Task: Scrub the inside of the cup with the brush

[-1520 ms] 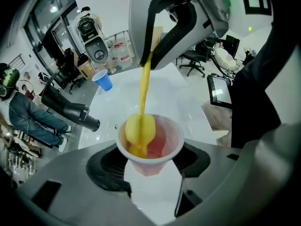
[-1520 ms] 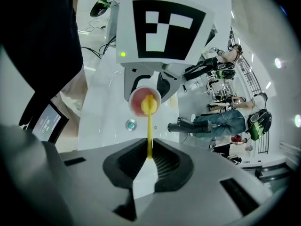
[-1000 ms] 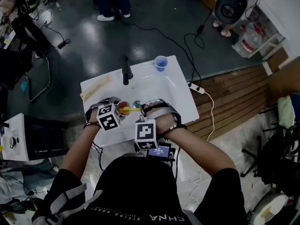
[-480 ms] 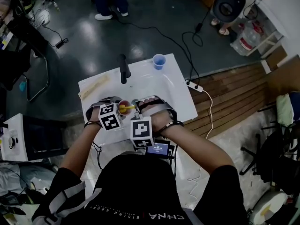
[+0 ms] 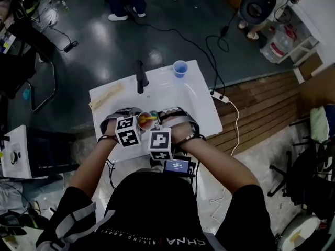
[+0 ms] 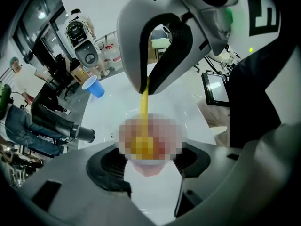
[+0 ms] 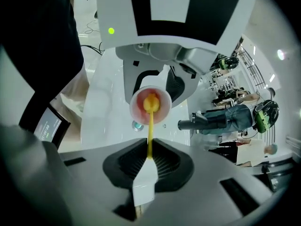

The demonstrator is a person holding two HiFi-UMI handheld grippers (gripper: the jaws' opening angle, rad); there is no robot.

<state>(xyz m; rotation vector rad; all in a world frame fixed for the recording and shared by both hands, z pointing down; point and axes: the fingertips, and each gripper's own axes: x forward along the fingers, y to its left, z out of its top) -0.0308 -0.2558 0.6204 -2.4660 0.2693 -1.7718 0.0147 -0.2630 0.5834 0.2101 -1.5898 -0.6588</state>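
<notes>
Left fingers [image 6: 107, 160]: gripping the cup [image 7: 150, 103] over the tabletop's [image 5: 196, 106] near edge.
Right fingers [image 7: 126, 160]: closing on the brush [image 7: 150, 126] handle; its head is sitting inside the cup.
Risk: if I am pressing too hard, the cup may be levering out of my grip, or the thin handle twisting.
Views: right gripper view is showing the cup's inside; head view is hiding both grips behind the cubes.

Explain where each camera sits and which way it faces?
Head view: on the person's head, facing steeply down at the table; forearms show.
Left gripper view: on the left gripper, facing along its jaws at the clamped cup.
Right gripper view: on the right gripper, facing along the held brush.
Both gripper views share cup and brush.
</notes>
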